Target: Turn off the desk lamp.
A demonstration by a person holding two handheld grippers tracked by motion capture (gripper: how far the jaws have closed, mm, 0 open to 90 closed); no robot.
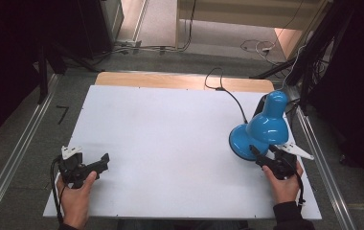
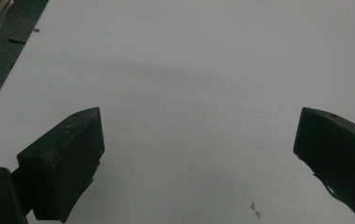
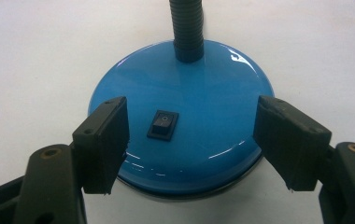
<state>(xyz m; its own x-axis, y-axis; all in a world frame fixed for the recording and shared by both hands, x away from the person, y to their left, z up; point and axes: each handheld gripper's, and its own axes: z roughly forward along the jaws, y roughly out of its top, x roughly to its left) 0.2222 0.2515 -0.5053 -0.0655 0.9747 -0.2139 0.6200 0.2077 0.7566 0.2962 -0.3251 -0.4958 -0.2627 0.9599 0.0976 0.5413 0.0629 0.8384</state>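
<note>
White surface: flat matte table top [image 1: 170, 143], smooth, faint scuffs; a pale wood strip [image 1: 180, 80] shows along its far edge.
Left hand: left hand [image 1: 77, 199] comes in from the bottom left edge, forearm angled slightly inward, fingers wrapped round the handle.
Left gripper: left gripper [image 1: 104, 162] low over the near left part of the table, pointing right and a little forward; grey three-cornered plate on top, cable trailing back past the wrist.
Left jaws: spread wide, nothing between them; in the left gripper view just bare white table between two blunt black blocks.
Right hand: right hand [image 1: 283, 184] enters bottom right, dark sleeve at the wrist, gripper aimed forward and slightly left.
Right gripper: right gripper [image 1: 261, 151] at the near edge of the lamp base, grey plate sticking out to the right.
Right jaws: wide open, one on each side of the base's near edge; touching or just clear, cannot tell; not clamped on it.
Lamp: blue desk lamp [image 1: 265, 128], near right part of the table; glossy dome shade bent over the base.
Lamp base: round, shallow dome lamp base [image 3: 180, 116], shiny blue with glare streaks.
Switch: small black rocker switch [image 3: 163, 125] on the base, midway between the jaws.
Neck: dark ribbed flexible neck [image 3: 187, 30] rising from the base's far side.
Cord: thin black cord [image 1: 230, 96] running from the lamp to the table's far edge.
</note>
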